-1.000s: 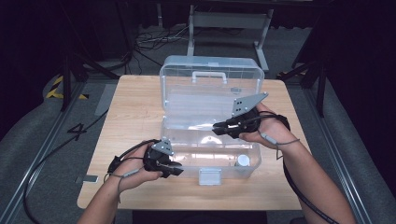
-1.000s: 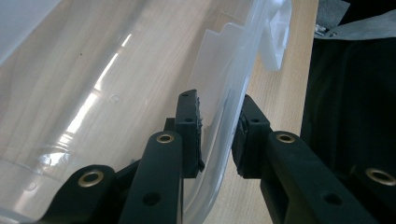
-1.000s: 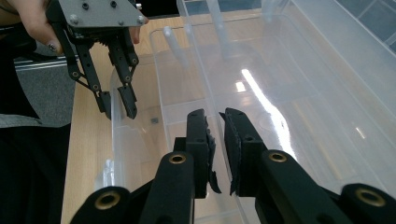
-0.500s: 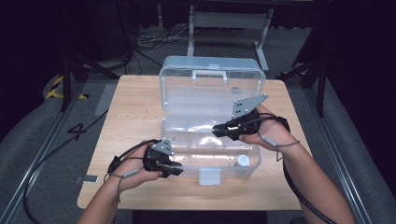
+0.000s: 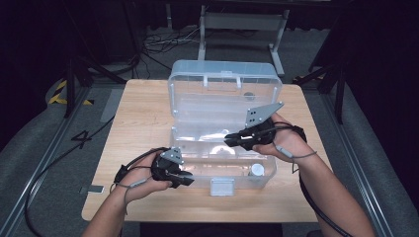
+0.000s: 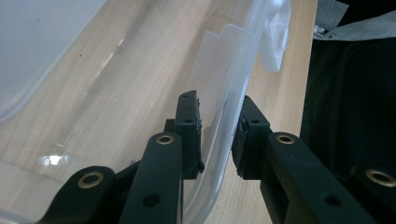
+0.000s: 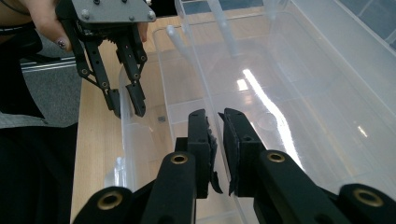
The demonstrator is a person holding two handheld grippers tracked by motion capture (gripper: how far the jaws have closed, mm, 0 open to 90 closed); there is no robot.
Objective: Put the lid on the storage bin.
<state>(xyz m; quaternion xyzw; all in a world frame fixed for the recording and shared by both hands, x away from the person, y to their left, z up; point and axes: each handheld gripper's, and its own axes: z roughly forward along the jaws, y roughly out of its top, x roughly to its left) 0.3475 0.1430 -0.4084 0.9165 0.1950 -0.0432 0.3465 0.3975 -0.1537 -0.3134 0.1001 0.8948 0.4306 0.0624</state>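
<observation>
Between the pads of the left gripper stands the front wall of a clear plastic box. The jaws are drawn in on that thin wall near the box's left front corner, 1 pad inside and 1 outside, and they look clamped on it. The right gripper sits across the tub from it, with its 2 jaws almost together astride the rear rim, where tub and lid meet. The rim runs down between the pads, and I judge it pinched rather than merely straddled (the gap is too narrow to be sure).

Seen from the high view, the box rests open in the middle of the wooden table with its long axis running left to right across the person. The lid is thrown back on the far side, so it lies beyond the right gripper and away from the person. The left gripper is on the near side, a whole tub's width from the hinge line.

If the lid is what gets handled next, the right gripper is the nearer of the 2. The lid would have to swing about that long hinge edge toward the person, while the left grip steadies the tub. A small white round object lies inside near the right front corner, and the latch hangs at the middle of the front wall.
</observation>
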